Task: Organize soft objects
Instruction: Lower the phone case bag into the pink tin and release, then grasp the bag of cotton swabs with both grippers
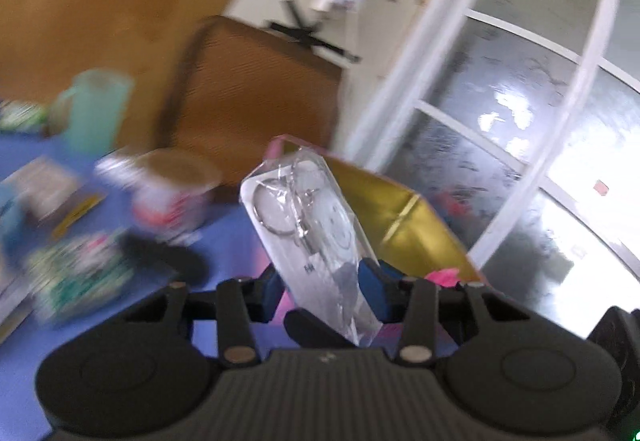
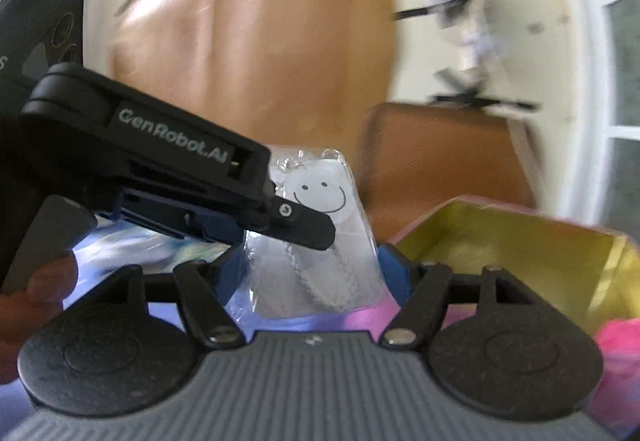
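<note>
A clear plastic packet (image 1: 304,217) with a white smiley keychain and metal ring stands tilted between the blue pads of my left gripper (image 1: 324,281), which is shut on its lower part. In the right wrist view the same packet (image 2: 320,273) sits across my right gripper (image 2: 316,273), whose pads press on both its edges. The left gripper (image 2: 312,231) reaches in there from the left, one black finger lying over the packet. Just behind and to the right stands a pink box with a gold lining (image 1: 420,225) (image 2: 520,241), holding something fluffy and pink (image 1: 440,275) (image 2: 620,341).
The blue table (image 1: 224,237) carries a mint cup (image 1: 96,109), a labelled tub (image 1: 176,193) and blurred packets (image 1: 76,273) at the left. A brown chair back (image 1: 256,93) stands behind, with a glass door (image 1: 520,113) at the right. A person's fingers (image 2: 48,281) grip the left tool.
</note>
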